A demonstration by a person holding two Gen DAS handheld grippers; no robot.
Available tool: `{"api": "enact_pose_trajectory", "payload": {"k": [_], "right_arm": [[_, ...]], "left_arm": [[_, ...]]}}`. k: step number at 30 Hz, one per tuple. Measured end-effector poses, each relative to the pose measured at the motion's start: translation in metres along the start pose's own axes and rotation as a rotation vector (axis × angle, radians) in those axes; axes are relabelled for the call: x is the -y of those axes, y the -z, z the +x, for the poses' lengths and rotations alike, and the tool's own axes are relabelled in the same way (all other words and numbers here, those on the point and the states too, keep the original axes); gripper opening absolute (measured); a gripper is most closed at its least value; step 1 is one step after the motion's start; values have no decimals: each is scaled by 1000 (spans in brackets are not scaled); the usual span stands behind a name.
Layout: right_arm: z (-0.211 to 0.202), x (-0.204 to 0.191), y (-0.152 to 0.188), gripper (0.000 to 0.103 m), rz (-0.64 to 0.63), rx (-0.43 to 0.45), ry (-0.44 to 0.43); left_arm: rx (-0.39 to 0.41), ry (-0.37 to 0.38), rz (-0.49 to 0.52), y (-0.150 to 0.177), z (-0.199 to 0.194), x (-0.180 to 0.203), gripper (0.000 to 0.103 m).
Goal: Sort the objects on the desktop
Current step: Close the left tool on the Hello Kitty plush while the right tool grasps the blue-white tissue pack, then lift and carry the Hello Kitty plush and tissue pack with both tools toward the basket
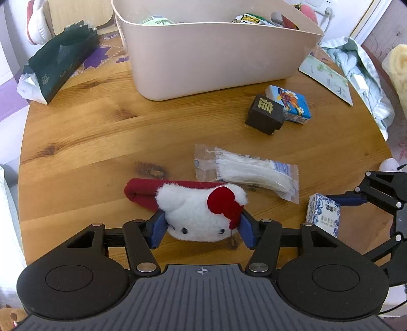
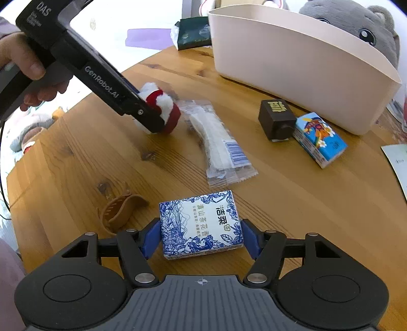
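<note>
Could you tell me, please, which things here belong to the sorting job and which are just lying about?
Job: plush cat toy, blue-and-white tissue pack, beige bin, clear sachet, dark cube, cartoon pack, hair claw.
Lying about: grey plush, green tissue packet.

round wooden table (image 1: 89,132), purple-patterned cloth (image 1: 101,54), bright daylight
</note>
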State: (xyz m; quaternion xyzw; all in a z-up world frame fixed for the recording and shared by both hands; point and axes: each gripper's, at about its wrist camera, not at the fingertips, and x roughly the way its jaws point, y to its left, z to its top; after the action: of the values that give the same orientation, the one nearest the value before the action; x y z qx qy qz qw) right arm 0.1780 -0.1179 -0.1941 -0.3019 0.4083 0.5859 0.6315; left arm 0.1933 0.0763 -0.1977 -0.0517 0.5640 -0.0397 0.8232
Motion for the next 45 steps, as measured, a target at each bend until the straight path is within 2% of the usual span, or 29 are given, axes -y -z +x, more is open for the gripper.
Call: {"api": "enact_pose_trajectory", "payload": {"k": [6, 12, 19, 23, 29, 37, 45], "right_arm": [[-12, 9, 2, 64, 50, 24, -8], [-33, 18, -1, 64, 63, 63, -3], [-63, 38, -10, 64, 87, 127, 39], [-73, 47, -18, 64, 54, 146, 72], [-87, 59, -35, 64, 19, 183, 105], [-106, 72, -69, 64, -3, 274, 156], [-112, 90, -112, 64, -12, 351, 220]], "left_arm": [[8, -1, -10, 3, -11, -2, 59], [60, 16, -17, 1, -34, -4, 59], [128, 23, -26, -7, -62, -11, 59], [169, 20, -26, -16, -77, -14, 59], [230, 11, -14, -34, -96, -19, 59], [315, -8, 5, -71, -116, -32, 59], [385, -25, 92, -114, -122, -29, 59]]}}
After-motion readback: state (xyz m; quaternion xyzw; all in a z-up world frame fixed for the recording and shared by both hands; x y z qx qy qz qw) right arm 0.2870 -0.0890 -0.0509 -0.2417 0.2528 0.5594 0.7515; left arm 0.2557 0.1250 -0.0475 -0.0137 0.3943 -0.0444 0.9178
